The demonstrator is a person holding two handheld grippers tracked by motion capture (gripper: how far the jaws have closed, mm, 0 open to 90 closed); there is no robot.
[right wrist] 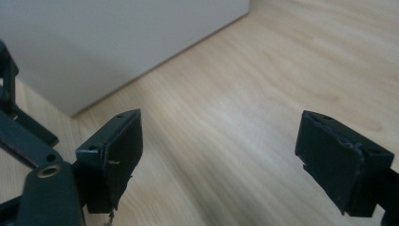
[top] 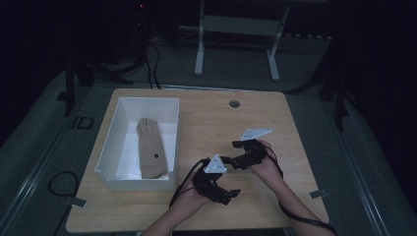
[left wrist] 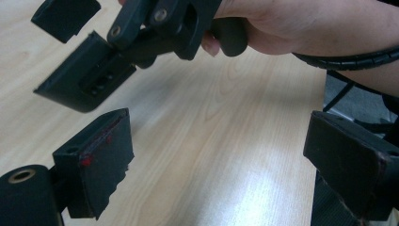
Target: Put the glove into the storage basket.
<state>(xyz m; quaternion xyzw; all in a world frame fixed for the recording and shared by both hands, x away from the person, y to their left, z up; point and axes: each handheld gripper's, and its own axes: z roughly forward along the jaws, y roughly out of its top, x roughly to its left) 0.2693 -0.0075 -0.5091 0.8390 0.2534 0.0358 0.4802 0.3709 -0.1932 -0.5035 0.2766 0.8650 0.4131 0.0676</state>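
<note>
**Both grippers empty, glove already in the bin**

Left gripper (top: 235, 192) and right gripper (top: 231, 150) hover over bare wood in the high view, both just to the right of the white bin (top: 109, 147), close together and apart from it. Neither carries anything. The tan glove (top: 150, 147) lies flat inside the bin, fingers pointing toward the far wall, a small dark dot on its palm. Judging by that, the glove looks put away and the hands are held back from the bin because nothing is left to grasp there. The room is dim, so the jaw spread is hard to read from above, and the bin's near wall hides the glove's cuff end.

From the left gripper view, the left gripper (left wrist: 226, 155) has its jaws spread wide with only table (left wrist: 211, 113) between them. Beyond them the right gripper (left wrist: 75, 52) is held by a hand (left wrist: 301, 28), its pads also apart. The upper pad is cut off by the frame edge.

From the right gripper view, the right gripper (right wrist: 235, 150) stands wide apart over wood grain, pointed toward the white bin (right wrist: 117, 42), whose outer wall and bottom corner sit ahead and to the left. The wall blocks any sight of the glove, and the rim is out of frame.
</note>
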